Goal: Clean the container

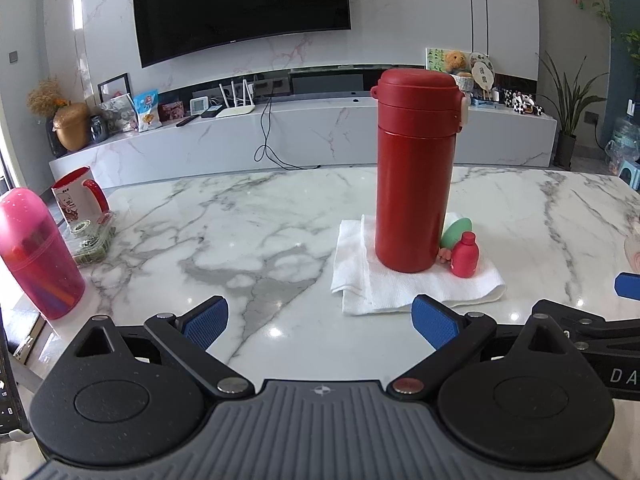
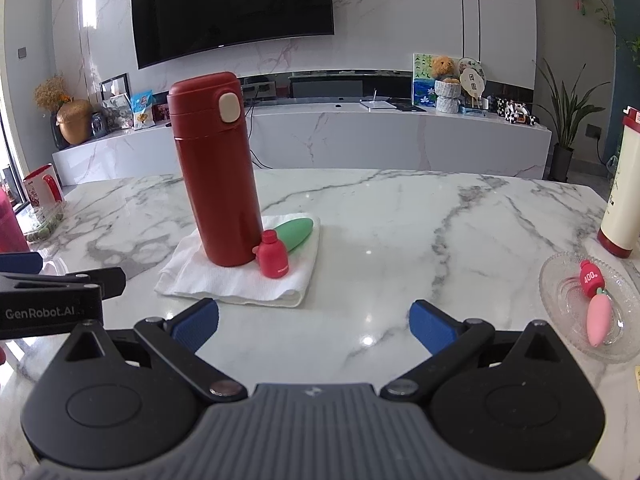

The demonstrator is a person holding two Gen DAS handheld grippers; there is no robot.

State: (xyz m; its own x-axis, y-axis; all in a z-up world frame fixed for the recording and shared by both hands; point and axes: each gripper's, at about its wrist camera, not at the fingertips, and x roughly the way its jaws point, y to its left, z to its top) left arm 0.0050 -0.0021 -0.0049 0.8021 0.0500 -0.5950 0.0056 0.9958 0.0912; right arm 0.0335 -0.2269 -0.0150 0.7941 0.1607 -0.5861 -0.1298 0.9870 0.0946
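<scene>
While both claws hover spread and empty over a marble table [image 2: 400, 208], the left gripper [image 1: 320, 320] faces a lidded red flask [image 1: 414, 168] standing upright at one o'clock on a folded white napkin [image 1: 400, 284]. From the right gripper [image 2: 314, 322], the flask sits at eleven o'clock, a small red bottle [image 2: 274, 256] touching its base.

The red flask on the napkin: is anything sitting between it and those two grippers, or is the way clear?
Nothing visible blocks either one. Bare marble table lies between the open left gripper and the red flask. From the open right gripper, only the white napkin edge lies ahead. A small red bottle and a green piece sit at the flask's right side.
</scene>
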